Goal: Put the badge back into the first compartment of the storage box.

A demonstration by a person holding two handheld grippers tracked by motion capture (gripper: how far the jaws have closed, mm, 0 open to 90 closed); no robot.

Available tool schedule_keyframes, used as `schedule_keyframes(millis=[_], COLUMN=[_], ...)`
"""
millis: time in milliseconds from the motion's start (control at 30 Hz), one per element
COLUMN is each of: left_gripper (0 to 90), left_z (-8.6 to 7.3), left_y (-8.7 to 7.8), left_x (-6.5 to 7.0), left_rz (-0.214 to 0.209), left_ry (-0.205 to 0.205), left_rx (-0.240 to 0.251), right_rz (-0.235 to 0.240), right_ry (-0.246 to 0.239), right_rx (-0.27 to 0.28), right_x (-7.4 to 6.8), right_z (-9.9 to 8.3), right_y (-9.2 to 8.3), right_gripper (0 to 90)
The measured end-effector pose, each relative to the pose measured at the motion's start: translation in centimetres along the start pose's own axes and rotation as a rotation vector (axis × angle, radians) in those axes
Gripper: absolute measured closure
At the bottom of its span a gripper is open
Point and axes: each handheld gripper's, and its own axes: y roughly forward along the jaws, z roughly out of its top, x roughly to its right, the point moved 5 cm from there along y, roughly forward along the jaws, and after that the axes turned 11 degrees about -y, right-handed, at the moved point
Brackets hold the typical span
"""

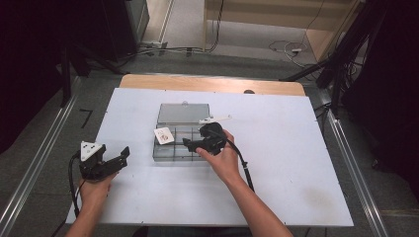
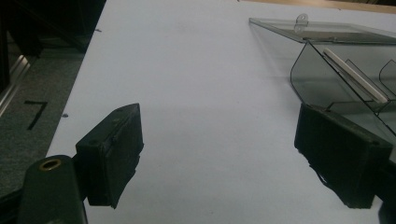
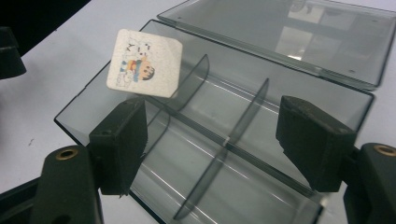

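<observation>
Two grippers, both with jaws spread wide and holding nothing — the right gripper hovers over the clear divided box, where a cartoon card leans; the left gripper rests on the white table, well apart.

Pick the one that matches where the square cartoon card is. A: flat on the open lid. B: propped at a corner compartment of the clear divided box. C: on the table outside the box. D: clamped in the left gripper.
B: the cartoon card leans tilted over the corner compartment of the clear divided box, apart from both open grippers.
</observation>
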Motion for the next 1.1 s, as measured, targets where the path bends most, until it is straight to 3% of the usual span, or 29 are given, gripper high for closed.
schedule_keyframes(millis=[1100], left_gripper=[15.6], left_z=[-0.1], left_y=[0.1], left_x=[0.1], left_rz=[0.001], left_ry=[0.007], left_rx=[-0.007], right_rz=[-0.110], right_ry=[0.069], right_rx=[0.018], right_x=[5.2], right_z=[-4.4], right_y=[-4.9], right_gripper=[23.3])
